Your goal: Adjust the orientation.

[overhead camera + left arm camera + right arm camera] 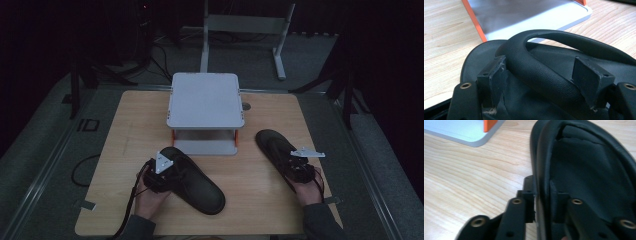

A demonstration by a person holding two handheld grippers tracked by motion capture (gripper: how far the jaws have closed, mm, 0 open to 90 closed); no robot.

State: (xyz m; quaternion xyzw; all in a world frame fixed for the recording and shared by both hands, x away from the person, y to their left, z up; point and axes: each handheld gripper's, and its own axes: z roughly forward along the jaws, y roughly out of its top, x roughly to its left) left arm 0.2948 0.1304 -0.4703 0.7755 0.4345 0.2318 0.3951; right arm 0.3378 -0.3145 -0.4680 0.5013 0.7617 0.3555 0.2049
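A small grey shelf with orange legs (205, 102) stands at the far middle of the light wooden table (125, 145).

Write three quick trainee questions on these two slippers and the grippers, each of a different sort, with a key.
1. True or false: the right hand-held gripper is shut on the edge of the right slipper.
2. Which thing lies between the left hand-held gripper's jaws? A) the strap of the left slipper B) an orange leg of the stand C) a cable
3. Fill in: the grey stand is at the ___ side of the table, away from the person.

Key: 1 true; 2 A; 3 far.
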